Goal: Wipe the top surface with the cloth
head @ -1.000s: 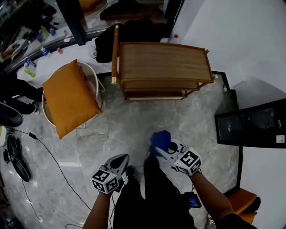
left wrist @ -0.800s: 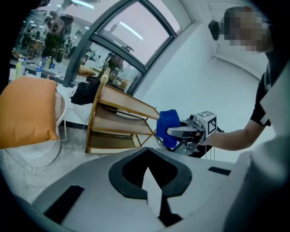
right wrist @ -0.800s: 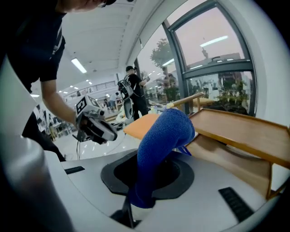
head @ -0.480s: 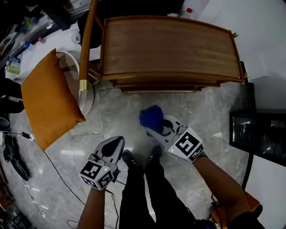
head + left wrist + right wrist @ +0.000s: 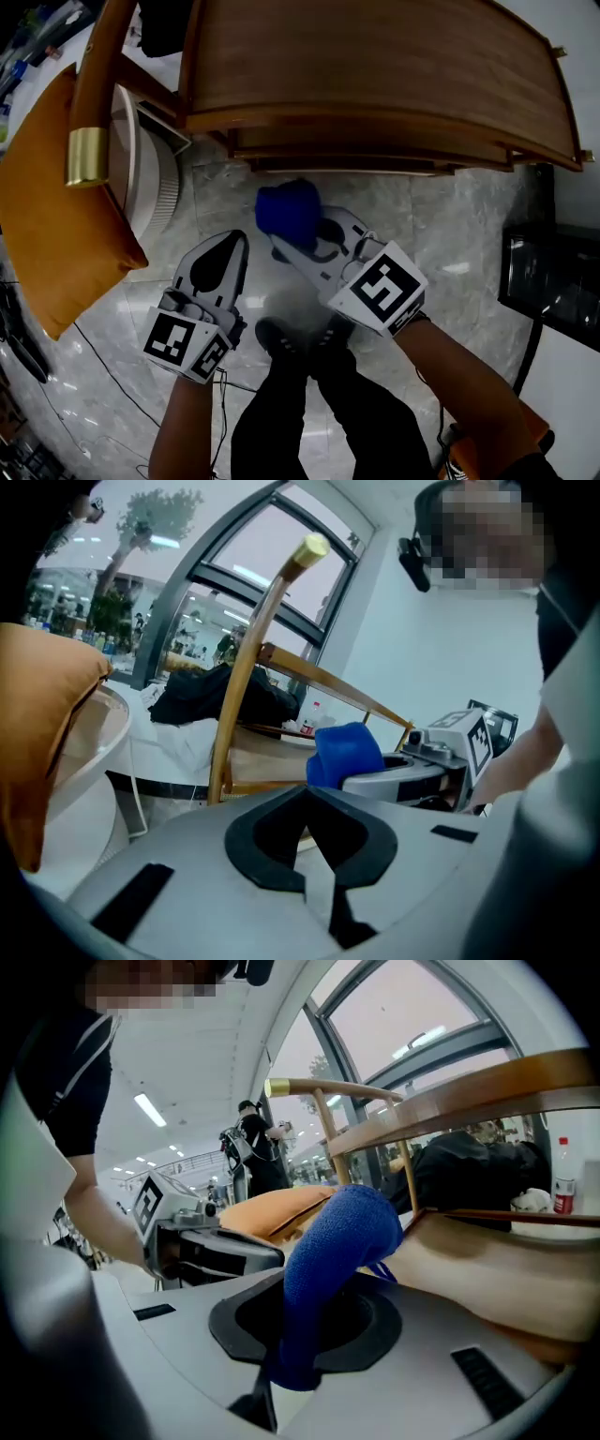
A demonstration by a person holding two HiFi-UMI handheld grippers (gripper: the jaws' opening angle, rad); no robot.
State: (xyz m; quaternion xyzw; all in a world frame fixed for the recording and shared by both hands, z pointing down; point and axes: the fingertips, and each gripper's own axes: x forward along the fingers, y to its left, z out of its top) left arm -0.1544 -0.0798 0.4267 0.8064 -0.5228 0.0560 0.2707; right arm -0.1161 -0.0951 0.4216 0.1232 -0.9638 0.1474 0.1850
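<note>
Head view: right tongs (image 5: 292, 240) clamp 1 blue cloth (image 5: 284, 206); left tongs (image 5: 233, 240) closed, empty; 1 wooden table (image 5: 375, 66).

The floor (image 5: 441, 234) is grey marble tile with a glossy finish. A wooden table (image 5: 375, 66) stands on it at the top of the head view. Its top surface (image 5: 309, 47) is brown, grained and edged by a raised rim, with lower shelves (image 5: 347, 155) showing beneath the front edge. To the left, a white round seat (image 5: 150, 183) rests on the floor and carries an orange cushion (image 5: 42, 197). A thin dark cable (image 5: 103, 361) trails across the tiles at lower left. A dark framed panel (image 5: 553, 281) sits at the right. A person's dark shoes (image 5: 281, 339) stand on the floor.
</note>
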